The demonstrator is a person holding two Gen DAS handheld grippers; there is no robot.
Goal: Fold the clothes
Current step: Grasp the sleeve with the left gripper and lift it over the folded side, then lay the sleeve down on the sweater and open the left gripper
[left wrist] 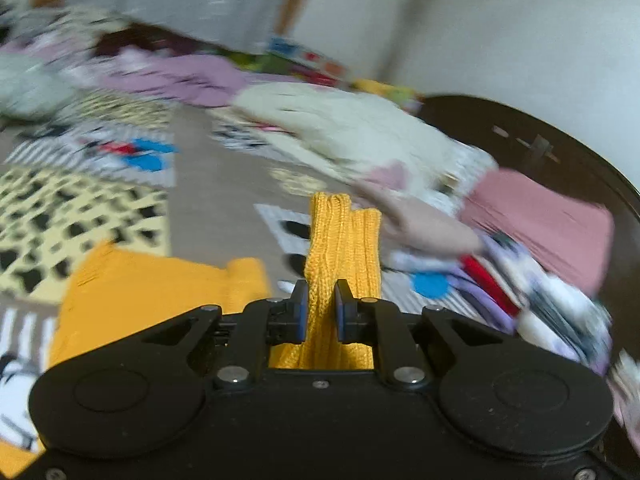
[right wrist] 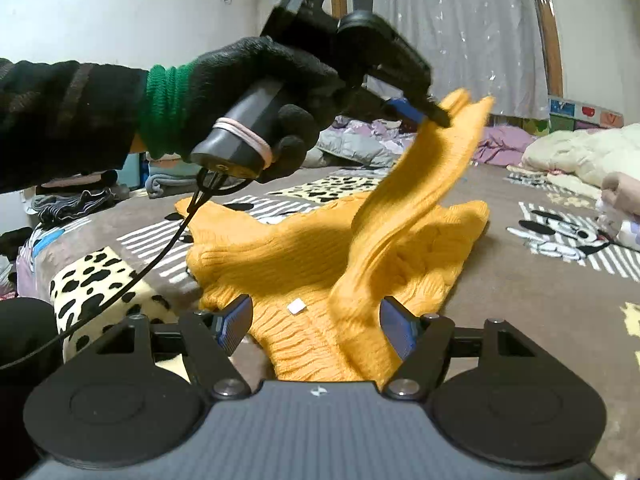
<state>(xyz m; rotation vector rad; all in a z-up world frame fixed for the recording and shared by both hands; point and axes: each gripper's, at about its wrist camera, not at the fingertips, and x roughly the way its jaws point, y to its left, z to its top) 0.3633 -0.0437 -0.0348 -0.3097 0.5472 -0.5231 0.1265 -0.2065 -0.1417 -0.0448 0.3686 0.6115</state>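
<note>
Left wrist view, blurred by motion: left gripper [left wrist: 322, 312] has its blue pads pinched tight on a ribbed strip of the yellow sweater [left wrist: 344, 240], which sticks up past the fingertips. More of the sweater lies flat lower left on the patterned bedspread [left wrist: 192, 152]. Ahead and right, a cream blanket [left wrist: 352, 124], a pink cloth [left wrist: 540, 216] and a heap of mixed clothes [left wrist: 520, 292] crowd the bed edge; purple bedding [left wrist: 188, 76] sits farther back by the wall.

Right wrist view: right gripper [right wrist: 316, 326] has jaws spread wide, holding nothing, hovering just over the sweater's [right wrist: 304, 252] ribbed hem, with a small white tag [right wrist: 296, 306] between the pads. Sweater body spread on the bedspread [right wrist: 540, 300]. A black-gloved hand [right wrist: 256, 92] with green cuff holds the left gripper [right wrist: 424, 114] up, sleeve pinched and lifted, draping down across the middle. A black cable [right wrist: 160, 256] hangs from its handle. Curtain [right wrist: 460, 28] behind.
</note>
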